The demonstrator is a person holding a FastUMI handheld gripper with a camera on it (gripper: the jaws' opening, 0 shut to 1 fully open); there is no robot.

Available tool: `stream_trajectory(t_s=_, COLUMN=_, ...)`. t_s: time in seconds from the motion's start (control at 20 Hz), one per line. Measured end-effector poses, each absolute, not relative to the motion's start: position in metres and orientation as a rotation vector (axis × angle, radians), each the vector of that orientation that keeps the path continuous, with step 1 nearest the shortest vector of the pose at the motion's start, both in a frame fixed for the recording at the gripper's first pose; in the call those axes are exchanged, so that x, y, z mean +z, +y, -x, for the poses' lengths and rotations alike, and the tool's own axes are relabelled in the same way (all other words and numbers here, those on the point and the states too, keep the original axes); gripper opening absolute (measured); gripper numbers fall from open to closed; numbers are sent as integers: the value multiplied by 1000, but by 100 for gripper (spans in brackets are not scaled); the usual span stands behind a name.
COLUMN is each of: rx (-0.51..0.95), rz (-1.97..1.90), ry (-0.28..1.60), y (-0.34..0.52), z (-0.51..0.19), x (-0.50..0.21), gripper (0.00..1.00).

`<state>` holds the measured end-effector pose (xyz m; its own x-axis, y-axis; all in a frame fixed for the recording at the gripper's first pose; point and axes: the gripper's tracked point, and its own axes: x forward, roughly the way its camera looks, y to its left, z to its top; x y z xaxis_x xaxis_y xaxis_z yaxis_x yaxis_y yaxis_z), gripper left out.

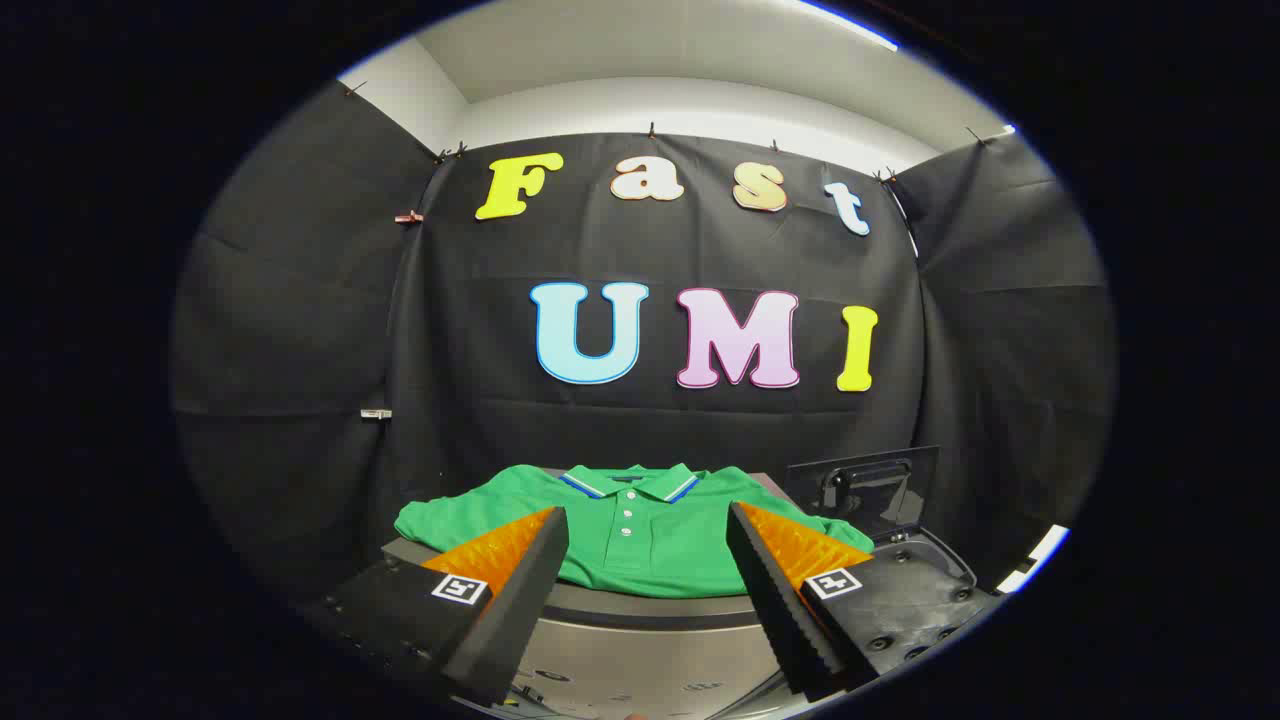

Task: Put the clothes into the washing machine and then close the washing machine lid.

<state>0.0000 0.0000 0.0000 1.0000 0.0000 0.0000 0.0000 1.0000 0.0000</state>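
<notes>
Gripper view, scanning L to R: the gripper (648,525) is hovering w/ its two fingers spread wide, nothing caught btwn them and neither finger touching anything. The left finger (510,600) is angling inward from the lower left, the right finger (785,600) is mirroring it from the lower right, so the pair is forming an open V pointing fwd. One green polo shirt (630,535) is lying flat just beyond the fingertips, centred in the gap btwn them; its collar is facing away toward the booth wall, its button placket is running down the middle, and one sleeve is spreading out behind each finger. The shirt is resting on a grey top surface (640,608), prob. the washing machine, though can't tell for sure. To the R of the shirt, just past the right finger, one dark lid (865,490) w/ a handle is standing tilted up and open. Count: one shirt, one lid, one gripper w/ two fingers. Gripper is sitting level, aimed straight at the shirt.
</notes>
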Motion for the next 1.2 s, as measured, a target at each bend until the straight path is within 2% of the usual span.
stream_trajectory(t_s=1.2, rx=-25, rz=-26, ry=2, y=9, z=-18, x=3, gripper=99)
